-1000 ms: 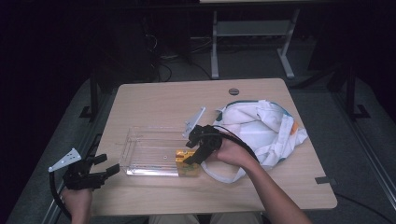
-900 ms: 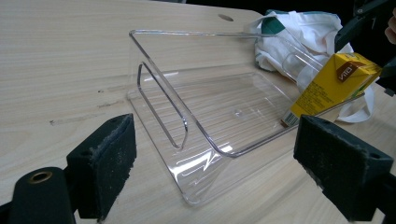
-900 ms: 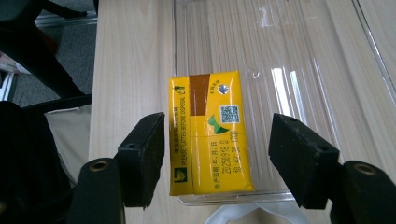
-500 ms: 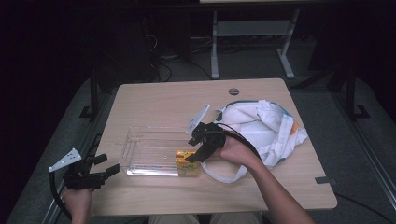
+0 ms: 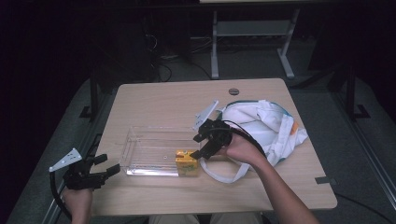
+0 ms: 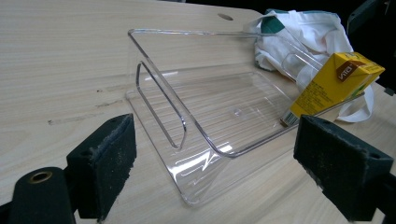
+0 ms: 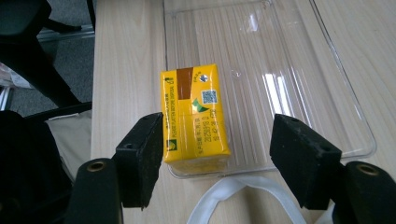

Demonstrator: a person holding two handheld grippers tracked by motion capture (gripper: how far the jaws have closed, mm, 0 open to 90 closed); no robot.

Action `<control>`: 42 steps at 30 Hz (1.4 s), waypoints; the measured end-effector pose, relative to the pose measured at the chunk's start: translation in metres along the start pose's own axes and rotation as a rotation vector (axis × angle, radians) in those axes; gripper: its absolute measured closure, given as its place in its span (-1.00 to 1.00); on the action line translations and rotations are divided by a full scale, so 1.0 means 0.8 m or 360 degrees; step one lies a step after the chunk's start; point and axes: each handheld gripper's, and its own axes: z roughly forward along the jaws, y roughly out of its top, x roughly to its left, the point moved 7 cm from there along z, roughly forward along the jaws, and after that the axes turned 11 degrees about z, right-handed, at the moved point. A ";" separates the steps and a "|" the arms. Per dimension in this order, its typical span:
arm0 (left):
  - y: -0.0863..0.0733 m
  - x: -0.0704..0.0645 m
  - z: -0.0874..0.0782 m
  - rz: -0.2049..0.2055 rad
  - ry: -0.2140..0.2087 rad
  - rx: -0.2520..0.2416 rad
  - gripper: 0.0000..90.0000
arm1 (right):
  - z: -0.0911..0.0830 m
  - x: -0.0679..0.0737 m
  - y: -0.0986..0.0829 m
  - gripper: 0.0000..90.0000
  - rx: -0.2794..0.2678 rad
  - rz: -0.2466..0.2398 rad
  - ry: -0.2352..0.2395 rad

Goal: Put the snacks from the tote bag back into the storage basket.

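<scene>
A yellow drink carton (image 5: 186, 163) stands upright in the near right corner of a clear plastic tray (image 5: 140, 129) on the wooden table. My right gripper (image 5: 198, 147) hovers just right of the carton, open. In the right gripper view the carton (image 7: 196, 116) sits close beside one jaw with a wide gap to the other, over the tray (image 7: 280, 70). My left gripper (image 5: 108, 164) is open at the table's near left edge, apart from the tray. The left gripper view looks between its open jaws at the tray (image 6: 187, 32) and the carton (image 6: 334, 81).
A white cloth bag (image 5: 266, 126) with long straps lies crumpled right of the tray, one strap (image 7: 233, 196) looping under my right gripper. A round cable hole (image 5: 234, 91) sits near the table's far edge. Dark floor and a desk frame lie beyond.
My right gripper has drawn back slightly to the right, away from the carton, which stays in the tray's corner. The left gripper has not moved.
</scene>
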 end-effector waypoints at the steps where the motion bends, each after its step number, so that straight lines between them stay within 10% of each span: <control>1: 0.000 0.000 0.000 0.0001 0.0001 0.0003 -0.72 | -0.001 0.000 -0.001 -0.23 -0.0001 0.0002 -0.0002; 42: -0.002 0.000 0.001 -0.0007 0.0003 0.0010 -0.72 | -0.053 -0.039 -0.058 -0.23 -0.0096 0.0156 -0.0156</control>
